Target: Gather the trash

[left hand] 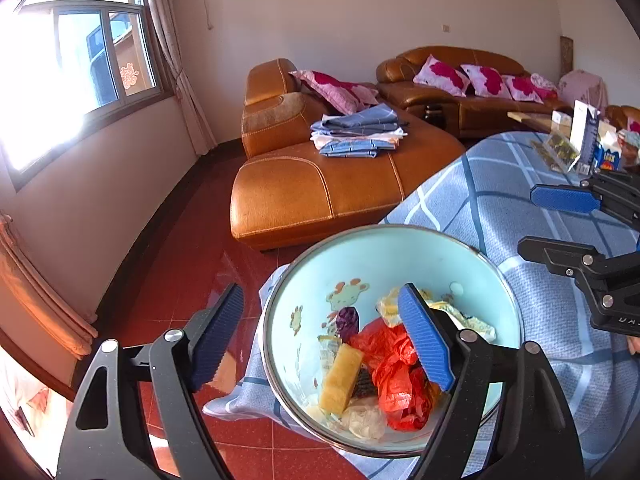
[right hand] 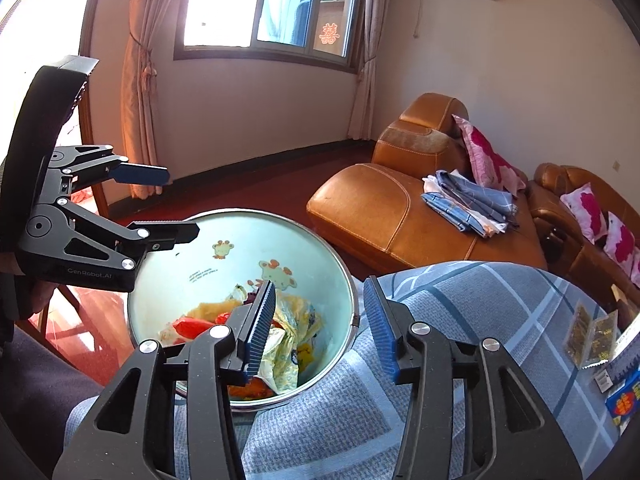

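While both claws gape empty | trash (left hand: 394, 372) in bin (left hand: 360, 256) below left claw (left hand: 320, 336)

I saw a pale blue bin (left hand: 400, 256) with orange and green cartoon animals printed inside. In it lay a red plastic bag (left hand: 394, 376), a yellow sponge (left hand: 340, 380), a purple wrapper (left hand: 347, 320) and a yellow-and-white printed wrapper (right hand: 292, 332). The tablecloth (left hand: 500, 192) was blue plaid with white and darker blue lines. My left gripper (left hand: 324, 338) and right gripper (right hand: 320, 332) were black with blue ribbed pads (left hand: 426, 340). The sofa (left hand: 320, 192) was tan leather; its pillows (left hand: 442, 76) pink with red flowers. The floor (left hand: 180, 280) was red tile.
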The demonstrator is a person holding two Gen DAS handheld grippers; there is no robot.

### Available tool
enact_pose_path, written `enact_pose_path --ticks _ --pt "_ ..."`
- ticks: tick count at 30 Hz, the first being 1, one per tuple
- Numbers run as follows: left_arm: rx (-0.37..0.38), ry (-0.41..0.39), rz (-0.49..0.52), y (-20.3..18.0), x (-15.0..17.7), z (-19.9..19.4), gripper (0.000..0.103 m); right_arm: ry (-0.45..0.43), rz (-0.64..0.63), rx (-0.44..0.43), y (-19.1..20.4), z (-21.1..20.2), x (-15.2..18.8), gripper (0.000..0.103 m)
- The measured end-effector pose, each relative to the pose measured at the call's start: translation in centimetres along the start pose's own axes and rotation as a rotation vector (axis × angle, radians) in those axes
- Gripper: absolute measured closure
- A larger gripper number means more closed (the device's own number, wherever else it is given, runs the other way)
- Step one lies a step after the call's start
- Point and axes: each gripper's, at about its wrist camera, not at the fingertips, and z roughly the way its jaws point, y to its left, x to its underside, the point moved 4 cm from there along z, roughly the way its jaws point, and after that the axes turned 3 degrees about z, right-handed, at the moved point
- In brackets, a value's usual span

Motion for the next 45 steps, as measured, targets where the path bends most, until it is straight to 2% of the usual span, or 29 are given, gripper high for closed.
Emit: enact_pose_path --ticks 1,7,11,15,45 --pt "-0.01 -0.015 -0.01 0.2 -0.1 -0.3 0.016 -0.014 0.007 0.015 -0.1 -0.2 -0.1 0.054" --pt "-0.023 -0.077 -0.04 0.7 -0.7 -1.6 0.015 -0.095 0.063 0.094 -1.5 -1.6 -0.3 0.053" --pt "-0.069 -0.111 -0.055 1.1 -0.8 -2.2 0.009 -0.146 0.1 0.162 -2.4 -2.7 -0.3 0.051" --pt "-0.06 -0.118 -0.048 0.8 -1.0 -2.6 0.009 -0.155 0.145 0.207 -3.3 -3.0 -0.1 0.05" --pt "-0.053 -0.113 -0.031 0.3 -1.0 -2.6 0.007 -0.173 0.174 0.229 -3.5 -3.4 0.4 0.047"
